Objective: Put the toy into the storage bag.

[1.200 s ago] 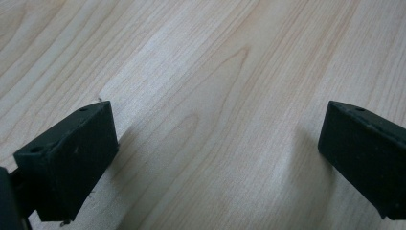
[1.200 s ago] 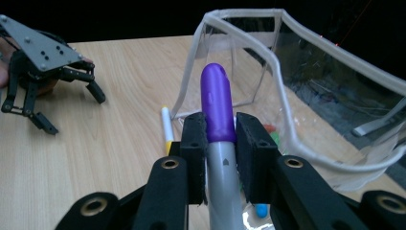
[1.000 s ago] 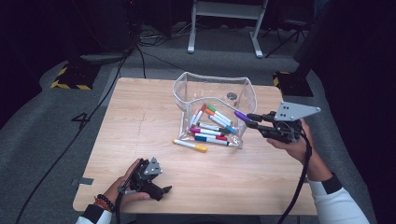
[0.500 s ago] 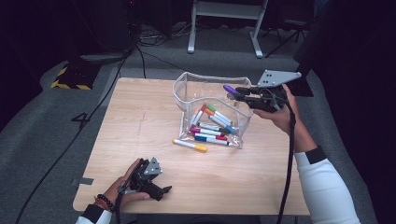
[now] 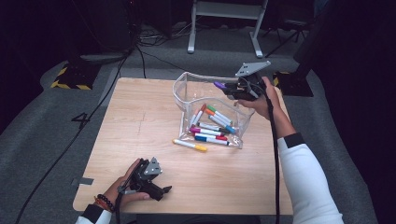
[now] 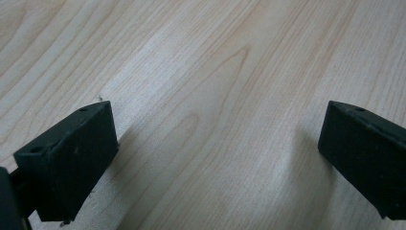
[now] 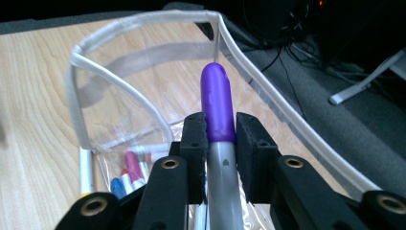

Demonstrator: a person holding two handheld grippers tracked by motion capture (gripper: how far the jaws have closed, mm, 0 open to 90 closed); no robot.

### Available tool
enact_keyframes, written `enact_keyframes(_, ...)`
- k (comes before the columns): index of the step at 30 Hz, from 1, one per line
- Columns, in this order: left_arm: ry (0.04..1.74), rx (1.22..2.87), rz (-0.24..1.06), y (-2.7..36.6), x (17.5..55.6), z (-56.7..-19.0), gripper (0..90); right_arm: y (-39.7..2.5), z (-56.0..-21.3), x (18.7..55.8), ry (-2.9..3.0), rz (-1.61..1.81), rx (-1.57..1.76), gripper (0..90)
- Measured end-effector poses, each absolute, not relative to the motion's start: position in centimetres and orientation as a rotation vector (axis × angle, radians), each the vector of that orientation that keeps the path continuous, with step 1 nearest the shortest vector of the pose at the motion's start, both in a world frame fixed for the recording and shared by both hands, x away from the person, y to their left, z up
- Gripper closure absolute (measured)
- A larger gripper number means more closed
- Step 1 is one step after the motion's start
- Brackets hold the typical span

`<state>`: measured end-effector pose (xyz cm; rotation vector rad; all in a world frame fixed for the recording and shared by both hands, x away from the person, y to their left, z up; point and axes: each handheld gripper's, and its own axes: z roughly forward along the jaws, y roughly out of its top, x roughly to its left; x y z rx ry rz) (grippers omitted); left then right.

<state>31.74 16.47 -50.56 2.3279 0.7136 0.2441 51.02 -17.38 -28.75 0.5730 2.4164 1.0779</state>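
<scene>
1. nearest the person, the left claw lies on its side at the near left of the bench, cupped in the left hand; in the left gripper view its jaws stand wide apart over bare wood with nothing between them. it sits where it sat a second ago.
2. a little farther in, a loose yellow-capped marker lies flat on the bench just beside the near wall of the clear pouch, in the same spot as before.
3. inside the pouch a heap of markers lies on its floor, unchanged from the earlier frames.
4. farther still, the right claw is clamped on the purple-capped marker; the right gripper view shows both pads pressed against the barrel just below the cap.
5. a second ago this claw and marker were at the pouch's near right corner; half a second ago they were partway along its right wall; now they are at the far right part of its rim, the cap pointing left over the open mouth.
6. beyond the bench, cables and a white metal stand lie on the grey floor.
</scene>
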Motion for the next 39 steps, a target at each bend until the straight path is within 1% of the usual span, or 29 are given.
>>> enact_keyframes(9,0.714,2.328,0.244,16.5,31.7,-50.6,0.2,-17.0,-30.6,52.3,2.481,0.948,0.649,75.0)
enact_keyframes(19,0.714,2.327,0.244,16.5,31.7,-50.6,0.1,-17.0,-32.4,52.9,2.558,0.828,0.703,74.9)
enact_keyframes(31,0.714,2.328,0.244,16.5,31.7,-50.6,0.1,-15.7,-32.6,52.1,2.737,0.747,0.589,74.1)
enact_keyframes(34,0.714,2.328,0.244,16.5,31.7,-50.6,0.2,-15.6,-32.6,51.9,2.724,0.733,0.579,70.8)
enact_keyframes(39,0.714,2.328,0.244,16.5,31.7,-50.6,0.1,-16.2,-32.4,52.0,2.658,0.783,0.636,61.3)
